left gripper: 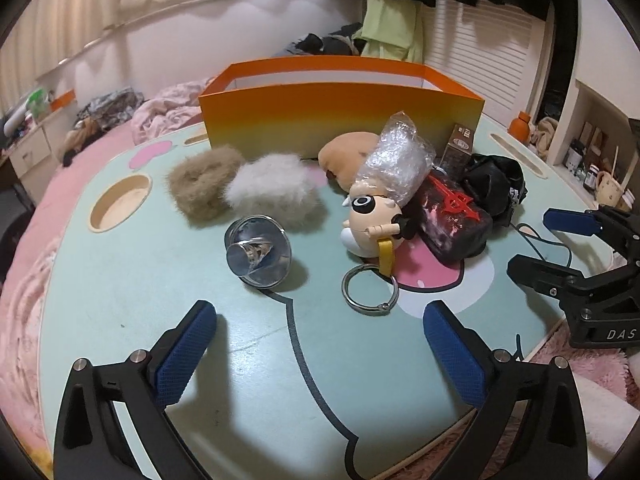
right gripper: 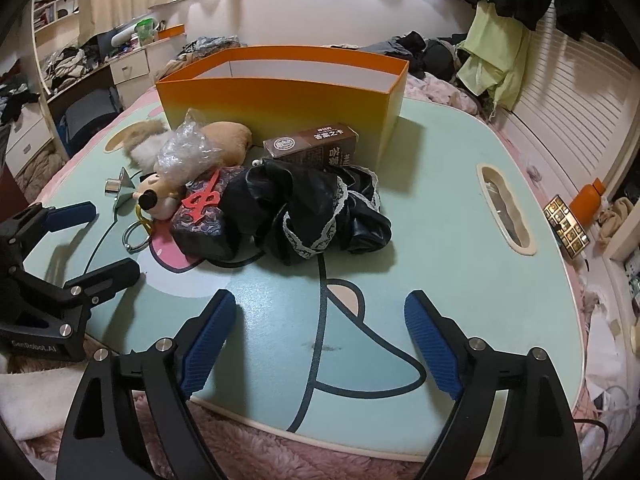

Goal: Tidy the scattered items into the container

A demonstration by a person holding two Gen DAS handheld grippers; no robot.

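**Both tongs empty, first pick not yet made**

Behind the low table [left gripper: 168,320] is a bedroom with curtains and hanging clothes. On the mint top stands the orange box [left gripper: 340,116], at 12 o'clock from both cameras, and in the right wrist view it looks empty. All items lie in front of it: two fur scrunchies [left gripper: 240,188], a metal funnel [left gripper: 258,254], a doll keychain [left gripper: 372,220] with its ring [left gripper: 368,288], a bubble-wrap bundle [left gripper: 396,164], a dark pouch [left gripper: 452,220], a black lace cloth [right gripper: 320,208] and a brown carton [right gripper: 312,146]

I judge the task is at its start: nothing is gripped. The left gripper [left gripper: 320,344] stands wide over bare table, the funnel at 11 o'clock and the ring at 1 o'clock from it. The right gripper [right gripper: 320,340] is also wide and empty, the cloth at 12 o'clock

Both point downward at a slant. The next move probably calls for going forward, closing on one near item, then lifting it over the box wall
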